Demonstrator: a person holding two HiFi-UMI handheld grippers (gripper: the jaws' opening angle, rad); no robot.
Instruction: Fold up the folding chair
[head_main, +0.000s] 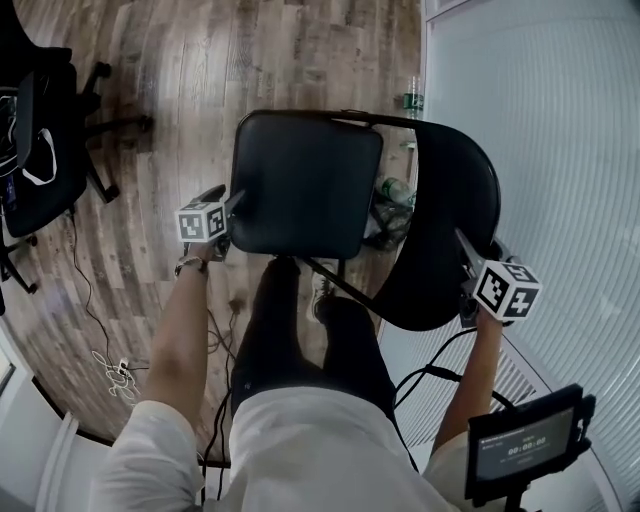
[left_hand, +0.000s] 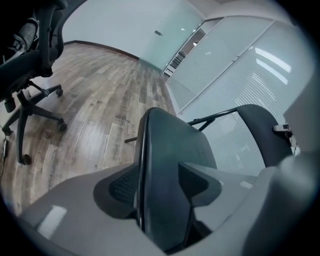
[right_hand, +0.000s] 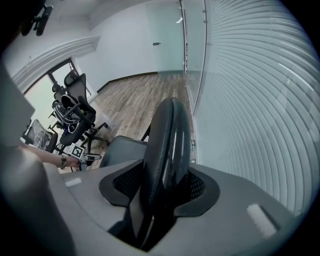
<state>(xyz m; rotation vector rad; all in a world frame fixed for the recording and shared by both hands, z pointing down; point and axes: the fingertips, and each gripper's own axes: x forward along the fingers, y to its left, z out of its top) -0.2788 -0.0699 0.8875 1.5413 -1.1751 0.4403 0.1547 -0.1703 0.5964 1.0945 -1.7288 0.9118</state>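
Head view: the black padded, metal-framed folding chair (head_main: 305, 185) stands open at the person's legs (head_main: 275, 330). Left gripper view: the left gripper (left_hand: 157, 182) straddles its seat edge (left_hand: 142, 160), jaws apart. Right gripper view: the right gripper (right_hand: 162, 187) clamps the backrest rim (right_hand: 170, 140). The chair is likely stiff and weighty, so grip these rigid edges.

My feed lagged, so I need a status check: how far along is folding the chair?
Done: the approach. The right gripper is clamped on the backrest at its edge. In hand: the left gripper straddles the side edge of the seat, with its jaws not visibly pressing yet. Left: all of the folding, since the seat and backrest stand wide apart and the chair is open.
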